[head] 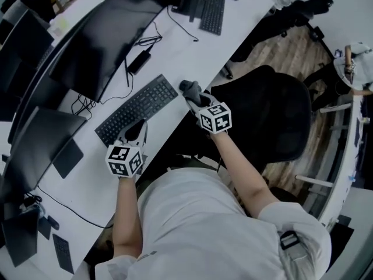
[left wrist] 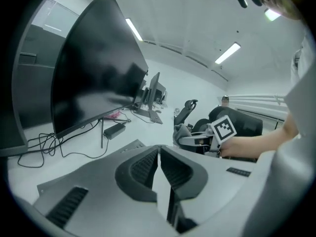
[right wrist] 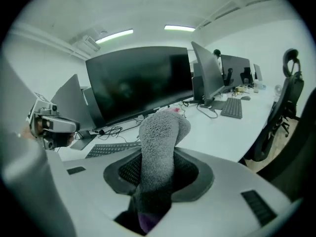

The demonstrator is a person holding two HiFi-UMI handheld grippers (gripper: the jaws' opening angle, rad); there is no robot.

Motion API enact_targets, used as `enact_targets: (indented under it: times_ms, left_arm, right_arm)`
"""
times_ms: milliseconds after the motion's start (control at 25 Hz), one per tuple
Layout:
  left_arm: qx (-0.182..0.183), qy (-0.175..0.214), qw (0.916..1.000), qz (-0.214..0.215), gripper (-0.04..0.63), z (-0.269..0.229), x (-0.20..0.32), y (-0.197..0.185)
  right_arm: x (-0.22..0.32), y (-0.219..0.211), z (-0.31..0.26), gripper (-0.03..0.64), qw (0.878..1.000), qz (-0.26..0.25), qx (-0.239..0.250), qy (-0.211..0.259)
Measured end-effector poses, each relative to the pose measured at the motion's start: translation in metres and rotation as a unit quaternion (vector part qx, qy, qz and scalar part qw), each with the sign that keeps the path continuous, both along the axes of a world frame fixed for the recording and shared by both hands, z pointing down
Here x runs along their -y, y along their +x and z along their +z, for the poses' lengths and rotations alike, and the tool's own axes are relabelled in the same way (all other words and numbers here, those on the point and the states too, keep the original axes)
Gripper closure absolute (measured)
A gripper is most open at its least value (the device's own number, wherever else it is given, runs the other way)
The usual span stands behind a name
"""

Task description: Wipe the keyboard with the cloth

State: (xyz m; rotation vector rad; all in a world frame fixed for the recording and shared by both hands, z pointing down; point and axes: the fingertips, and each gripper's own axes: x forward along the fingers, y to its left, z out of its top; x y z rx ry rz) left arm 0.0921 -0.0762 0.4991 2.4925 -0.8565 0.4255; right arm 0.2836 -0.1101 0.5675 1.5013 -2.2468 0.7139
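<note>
Right gripper (head: pixel 196 96): fingers clamped on the grey cloth (head: pixel 189 87), poised just beside the right end of the keyboard (head: pixel 137 108), apparently clear of the keys; left gripper (head: pixel 136 134): fingers pressed together on nothing, at the keyboard's near left corner. Risks: the keyboard may skid across the counter (head: pixel 175 45) under wiping pressure — nothing visibly braces it; the protruding cloth may snag keycaps or pull free.

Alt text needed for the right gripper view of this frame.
The right tool clamps a fluffy grey cloth that stands up between its jaws. Behind it, a black keyboard lies on the white desk before a wide dark monitor.
</note>
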Motion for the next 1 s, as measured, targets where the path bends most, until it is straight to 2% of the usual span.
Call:
enact_targets:
  times_ms: [240,360,440,560,760,1000]
  left_arm:
    - [-0.057,0.04,0.9974,0.017,0.594,-0.049,0.013,0.003]
    - [-0.107,0.073,0.9912,0.027,0.594,-0.077,0.012,0.004]
    - [-0.126,0.093,0.987,0.036,0.594,-0.09,0.008,0.003]
    - [-0.131,0.107,0.9843,0.05,0.594,-0.098,-0.001,0.0]
    - [-0.119,0.104,0.9842,0.079,0.594,-0.1,-0.018,0.0]
    - [-0.096,0.142,0.9776,0.122,0.594,-0.123,-0.035,0.007]
  right_arm:
    - [-0.032,-0.005,-0.062,0.476,0.998,0.028,0.011,0.048]
    - [-0.051,-0.011,-0.091,0.476,0.997,0.036,0.014,0.074]
    - [-0.066,-0.017,-0.109,0.476,0.995,0.039,0.018,0.093]
    - [-0.087,-0.025,-0.134,0.474,0.991,0.044,0.022,0.121]
    - [-0.116,-0.035,-0.169,0.474,0.985,0.052,0.013,0.162]
    - [-0.141,-0.05,-0.191,0.474,0.981,0.052,-0.002,0.189]
